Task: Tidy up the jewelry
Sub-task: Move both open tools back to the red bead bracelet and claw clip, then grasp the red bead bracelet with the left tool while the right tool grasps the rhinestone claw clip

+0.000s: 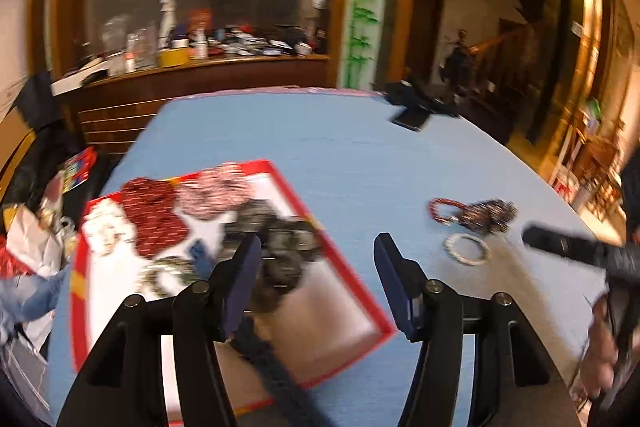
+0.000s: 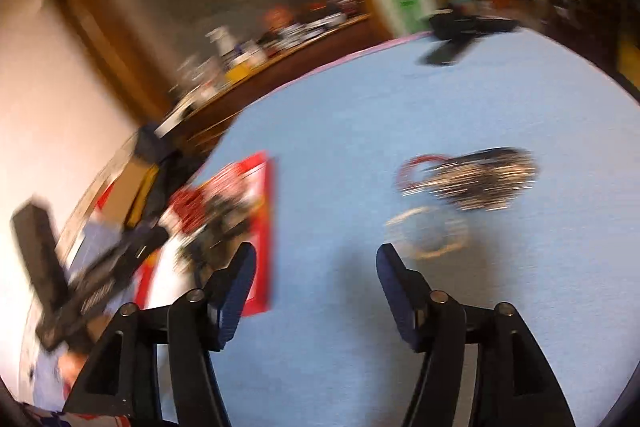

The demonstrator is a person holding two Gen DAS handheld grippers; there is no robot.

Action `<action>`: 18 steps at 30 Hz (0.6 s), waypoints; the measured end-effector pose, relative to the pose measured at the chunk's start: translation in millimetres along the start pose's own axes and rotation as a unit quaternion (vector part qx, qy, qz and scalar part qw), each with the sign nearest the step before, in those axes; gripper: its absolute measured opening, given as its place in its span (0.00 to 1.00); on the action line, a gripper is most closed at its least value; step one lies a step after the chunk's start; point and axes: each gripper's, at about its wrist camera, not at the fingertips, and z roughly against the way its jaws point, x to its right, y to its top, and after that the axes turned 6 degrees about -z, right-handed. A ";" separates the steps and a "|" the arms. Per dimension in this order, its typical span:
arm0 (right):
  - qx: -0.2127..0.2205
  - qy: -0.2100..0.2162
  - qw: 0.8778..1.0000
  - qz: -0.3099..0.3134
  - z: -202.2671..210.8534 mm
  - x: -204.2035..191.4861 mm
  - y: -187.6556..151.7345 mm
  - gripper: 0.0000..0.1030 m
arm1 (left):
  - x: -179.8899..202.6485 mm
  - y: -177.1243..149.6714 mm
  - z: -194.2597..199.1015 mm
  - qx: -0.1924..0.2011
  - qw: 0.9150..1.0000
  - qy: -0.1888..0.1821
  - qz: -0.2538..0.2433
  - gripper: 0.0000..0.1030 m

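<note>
Both claws, left claw point(image 1: 316, 247) & right claw point(image 2: 316, 257), jaws apart, empty, over table point(image 1: 340, 155).

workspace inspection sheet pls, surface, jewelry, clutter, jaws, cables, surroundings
surface: table under a light blue cloth.
job's things: red-rimmed tray holds heaps of red, pale and dark beaded pieces; red bracelet, dark beaded pile and pale bracelet lie loose on the cloth to its right.
clutter: dark flat device at the far edge.
grippers: left gripper above the tray's near end, jaws apart, empty; right gripper over bare cloth, jaws apart, empty.
cables: nothing seen.
surroundings: wooden counter crowded with bottles and boxes; bags on the floor at left; right view blurred.
</note>
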 end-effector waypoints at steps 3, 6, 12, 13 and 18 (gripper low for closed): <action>0.007 -0.038 0.997 -0.062 8.8 40.5 20.7 0.65 | 24.2 4.7 -11.0 -0.014 1.000 -0.019 -0.012 0.56; 0.000 -0.072 0.990 -0.122 7.5 76.9 38.8 0.65 | 45.4 8.9 -23.0 -0.027 0.999 -0.038 -0.021 0.56; -0.052 -0.066 0.973 -0.214 -28.6 115.1 62.6 0.67 | 64.9 18.6 -41.2 -0.038 0.998 -0.041 -0.036 0.56; -0.058 -0.065 0.972 -0.216 -36.1 113.8 65.7 0.68 | 65.3 19.6 -43.6 -0.041 0.998 -0.041 -0.036 0.56; -0.078 -0.079 0.967 -0.230 -72.0 109.2 78.8 0.70 | 64.1 30.0 -59.6 -0.055 0.997 -0.043 -0.022 0.56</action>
